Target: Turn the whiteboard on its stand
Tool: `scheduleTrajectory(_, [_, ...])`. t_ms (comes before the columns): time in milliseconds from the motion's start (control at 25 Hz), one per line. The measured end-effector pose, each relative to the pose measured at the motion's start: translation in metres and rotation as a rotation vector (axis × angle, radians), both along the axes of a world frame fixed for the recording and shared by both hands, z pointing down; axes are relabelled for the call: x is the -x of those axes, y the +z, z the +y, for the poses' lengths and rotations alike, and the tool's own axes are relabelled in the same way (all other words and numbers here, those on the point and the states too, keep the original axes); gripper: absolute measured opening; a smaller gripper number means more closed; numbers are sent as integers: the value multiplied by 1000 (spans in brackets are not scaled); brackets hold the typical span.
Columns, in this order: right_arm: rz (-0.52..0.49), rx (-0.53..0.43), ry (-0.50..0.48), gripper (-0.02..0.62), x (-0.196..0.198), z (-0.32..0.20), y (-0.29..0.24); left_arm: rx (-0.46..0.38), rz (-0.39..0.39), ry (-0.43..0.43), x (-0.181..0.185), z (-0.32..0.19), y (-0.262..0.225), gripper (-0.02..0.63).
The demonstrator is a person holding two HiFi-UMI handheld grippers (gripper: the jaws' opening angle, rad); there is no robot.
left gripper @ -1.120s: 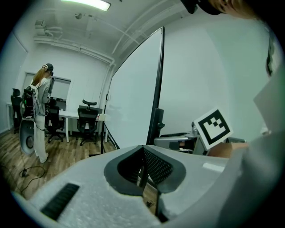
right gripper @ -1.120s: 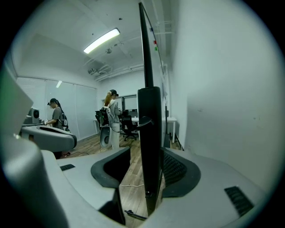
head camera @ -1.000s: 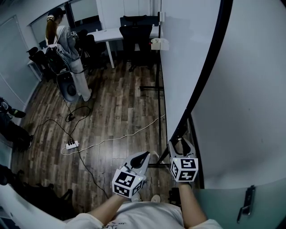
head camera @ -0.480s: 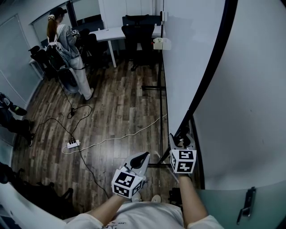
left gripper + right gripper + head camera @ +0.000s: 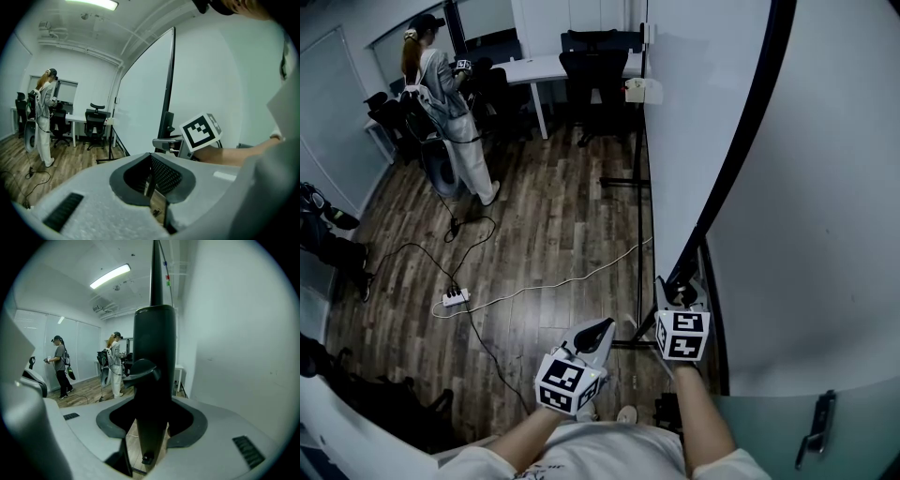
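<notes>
The whiteboard [image 5: 694, 122] stands on edge along my right, its black frame edge [image 5: 739, 141] running down toward me; it also shows in the left gripper view [image 5: 140, 103]. My right gripper [image 5: 680, 292] is shut on the lower end of that black frame upright [image 5: 154, 348], which fills the gap between its jaws [image 5: 152, 420]; a black knob [image 5: 140, 369] sticks out of the upright. My left gripper [image 5: 600, 326] hangs free to the left over the floor, its jaws [image 5: 150, 180] shut with nothing in them. The stand's black foot bar [image 5: 623, 183] lies on the floor.
A white wall [image 5: 816, 234] is close on the right, with a door handle [image 5: 816, 422] near me. A white cable [image 5: 562, 281] and power strip [image 5: 452, 300] lie on the wood floor. A person [image 5: 441, 84] stands at the back left near a desk and chairs [image 5: 581, 61].
My right gripper has moved a little forward along the frame's lower end, still closed on it. The left gripper has stayed where it was.
</notes>
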State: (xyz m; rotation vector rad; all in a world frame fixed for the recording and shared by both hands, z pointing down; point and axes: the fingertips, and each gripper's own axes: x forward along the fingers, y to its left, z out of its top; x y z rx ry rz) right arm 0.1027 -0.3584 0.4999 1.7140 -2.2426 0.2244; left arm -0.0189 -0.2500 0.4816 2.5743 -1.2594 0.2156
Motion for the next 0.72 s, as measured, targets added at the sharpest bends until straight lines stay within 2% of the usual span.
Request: scheduleTrajectory(720, [-9,-9,-45,184,16,78,-5,-2,-8,-10,5,52,-8,11])
